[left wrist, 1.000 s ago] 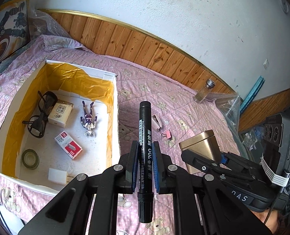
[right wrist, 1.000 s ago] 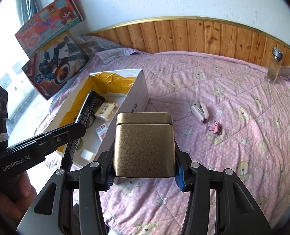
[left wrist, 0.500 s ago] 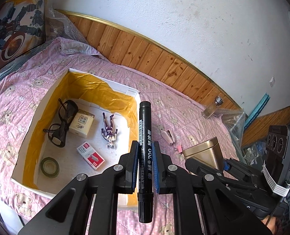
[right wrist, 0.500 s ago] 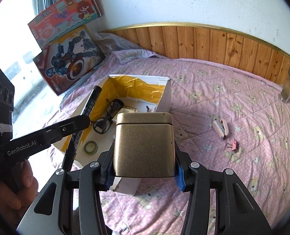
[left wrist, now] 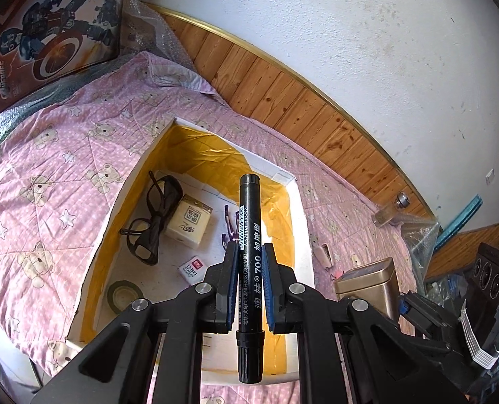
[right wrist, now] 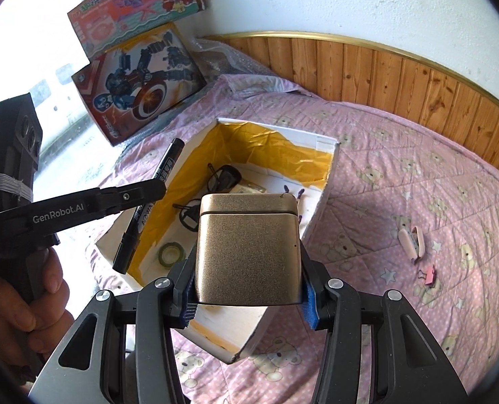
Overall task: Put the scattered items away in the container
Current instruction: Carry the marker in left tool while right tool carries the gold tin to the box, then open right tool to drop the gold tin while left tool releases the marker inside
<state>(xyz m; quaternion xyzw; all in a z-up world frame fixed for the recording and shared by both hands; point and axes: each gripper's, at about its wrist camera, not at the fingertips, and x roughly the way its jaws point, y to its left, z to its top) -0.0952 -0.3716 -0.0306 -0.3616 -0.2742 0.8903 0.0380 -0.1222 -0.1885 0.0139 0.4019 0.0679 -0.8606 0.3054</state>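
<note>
The left gripper (left wrist: 248, 281) clamps a black marker (left wrist: 249, 235) and the right gripper (right wrist: 247, 289) clamps a gold tin (right wrist: 247, 249), both above the box (right wrist: 320, 215) ahead, probably for dropping inside.

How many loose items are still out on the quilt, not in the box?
2 in view: a pink stapler lying right of the box, and a pink binder clip just nearer the camera. The grippers may hide others.
</note>
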